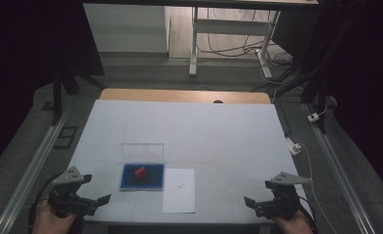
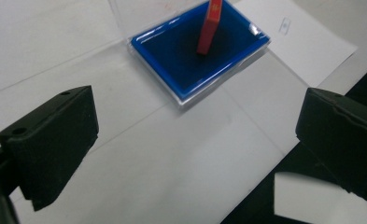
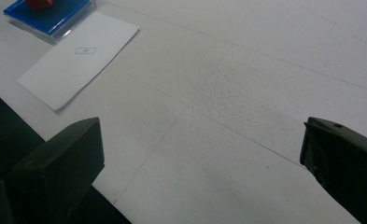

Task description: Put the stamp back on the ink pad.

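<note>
Red block (image 2: 209, 27) tilted in glossy blue tray (image 2: 172, 70), clear lid raised, flat white paper (image 1: 179, 190) beside, both grippers' fingers spread, empty.

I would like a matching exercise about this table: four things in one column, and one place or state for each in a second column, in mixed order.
Things:
1. red block
2. white sheet
3. clear lid
4. left gripper

Places or states:
a. open, near the table's front edge
b. standing up behind the blue tray
c. inside the blue tray
d. flat on the table, beside the tray

Pairs: 1-c, 2-d, 3-b, 4-a
</note>
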Available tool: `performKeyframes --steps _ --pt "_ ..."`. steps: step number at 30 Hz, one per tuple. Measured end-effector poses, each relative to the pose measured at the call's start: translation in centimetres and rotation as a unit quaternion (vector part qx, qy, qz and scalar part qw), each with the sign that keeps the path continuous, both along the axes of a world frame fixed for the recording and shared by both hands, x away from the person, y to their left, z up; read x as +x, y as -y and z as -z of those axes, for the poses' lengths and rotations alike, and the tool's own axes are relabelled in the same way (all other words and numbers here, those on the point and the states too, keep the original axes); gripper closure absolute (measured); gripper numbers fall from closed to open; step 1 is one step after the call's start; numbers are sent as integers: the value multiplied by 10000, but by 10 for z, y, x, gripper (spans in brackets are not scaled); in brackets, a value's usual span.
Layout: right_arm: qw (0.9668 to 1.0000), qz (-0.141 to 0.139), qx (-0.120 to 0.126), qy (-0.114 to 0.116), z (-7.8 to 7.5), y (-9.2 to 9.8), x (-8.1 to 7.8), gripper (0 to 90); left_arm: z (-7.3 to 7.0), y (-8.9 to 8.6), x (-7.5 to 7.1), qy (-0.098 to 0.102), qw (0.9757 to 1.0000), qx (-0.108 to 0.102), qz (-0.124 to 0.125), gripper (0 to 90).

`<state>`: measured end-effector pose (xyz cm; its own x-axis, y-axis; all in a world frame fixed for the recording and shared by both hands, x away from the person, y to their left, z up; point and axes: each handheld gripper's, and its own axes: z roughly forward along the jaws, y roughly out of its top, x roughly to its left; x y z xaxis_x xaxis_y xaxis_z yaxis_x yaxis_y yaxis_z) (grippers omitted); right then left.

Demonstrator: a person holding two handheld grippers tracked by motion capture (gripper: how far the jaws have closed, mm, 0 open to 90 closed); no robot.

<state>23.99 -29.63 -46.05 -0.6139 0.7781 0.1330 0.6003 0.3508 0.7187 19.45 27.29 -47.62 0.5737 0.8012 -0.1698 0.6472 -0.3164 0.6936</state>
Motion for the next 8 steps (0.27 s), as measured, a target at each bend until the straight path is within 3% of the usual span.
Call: performKeyframes --steps 8 --pt "10000 -37 -53 -39 0 -1 0 0 1 -1 2 -186 9998 -6 -44 0"
